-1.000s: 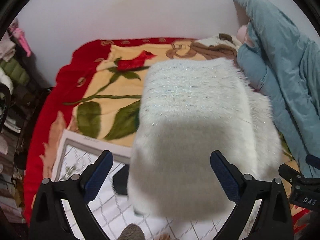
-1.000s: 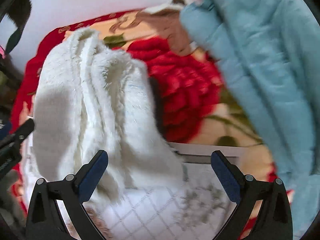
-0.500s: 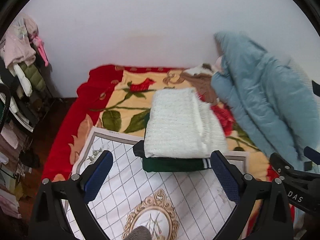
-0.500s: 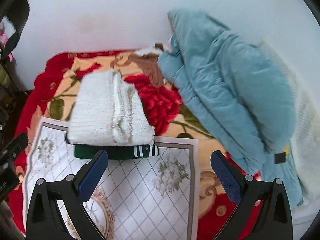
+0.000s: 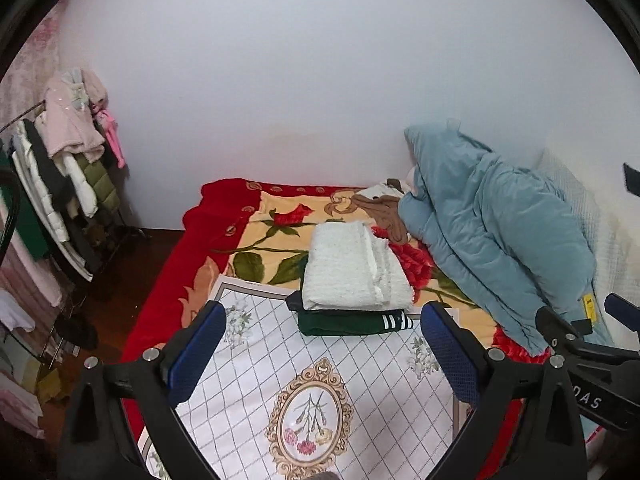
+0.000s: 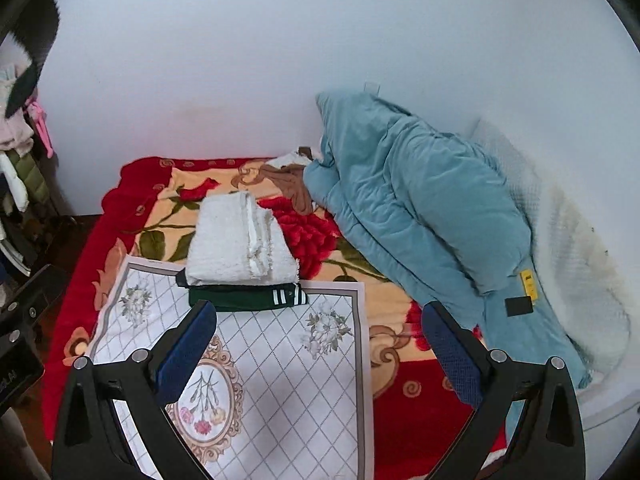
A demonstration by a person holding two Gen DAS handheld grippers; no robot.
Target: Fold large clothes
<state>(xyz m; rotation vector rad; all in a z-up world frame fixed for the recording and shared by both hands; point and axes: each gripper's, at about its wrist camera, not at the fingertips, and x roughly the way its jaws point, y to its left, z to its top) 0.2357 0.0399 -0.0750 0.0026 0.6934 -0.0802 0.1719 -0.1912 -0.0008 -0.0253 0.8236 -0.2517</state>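
A folded fluffy white garment (image 5: 352, 268) (image 6: 240, 246) lies on top of a folded dark green garment with white stripes (image 5: 352, 322) (image 6: 248, 296), at the far edge of a white patterned mat (image 5: 320, 392) (image 6: 256, 380) on the bed. My left gripper (image 5: 324, 356) is open and empty, held back above the mat's near part. My right gripper (image 6: 320, 352) is open and empty, also back from the stack. The right gripper's body also shows in the left wrist view (image 5: 588, 360).
A red and yellow floral blanket (image 5: 256, 240) (image 6: 400, 392) covers the bed. A bulky teal quilt (image 5: 492, 232) (image 6: 420, 216) is heaped at the right against the wall, with a white cover (image 6: 568, 248) beside it. A loaded clothes rack (image 5: 60, 184) stands left of the bed.
Both grippers have pulled back and up from the white garment, which filled the views a second ago. The garment now rests folded on the green one.
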